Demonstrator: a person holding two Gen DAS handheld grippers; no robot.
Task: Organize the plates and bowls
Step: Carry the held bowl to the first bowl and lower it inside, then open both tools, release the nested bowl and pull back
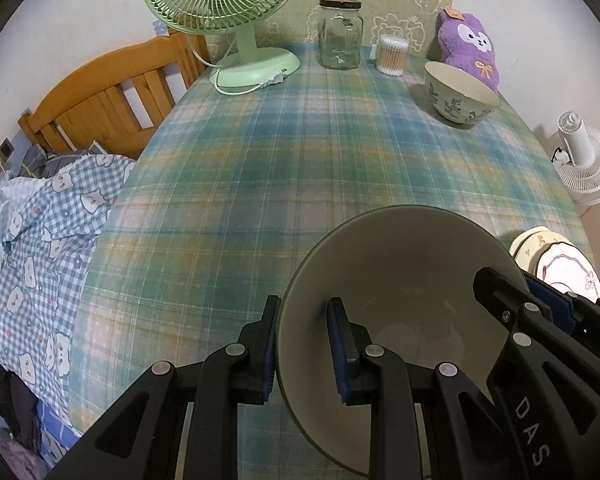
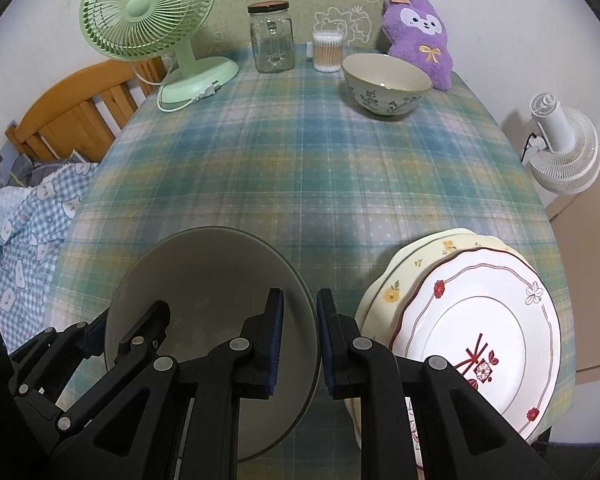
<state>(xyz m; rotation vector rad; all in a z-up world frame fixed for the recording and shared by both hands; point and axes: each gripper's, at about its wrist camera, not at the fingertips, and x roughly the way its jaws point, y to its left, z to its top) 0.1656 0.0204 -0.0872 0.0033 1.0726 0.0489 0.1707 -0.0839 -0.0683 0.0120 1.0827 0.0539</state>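
Note:
A large grey-green bowl sits at the near edge of the plaid table; it also shows in the right wrist view. My left gripper straddles its left rim, one finger outside and one inside, jaws apart. My right gripper straddles its right rim the same way; it also shows in the left wrist view. A floral bowl stands at the far right. A stack of plates lies right of the big bowl, a white red-patterned plate on top.
At the table's far edge stand a green desk fan, a glass jar, a tub of cotton swabs and a purple plush toy. A bed with checked bedding lies left. A white fan stands right.

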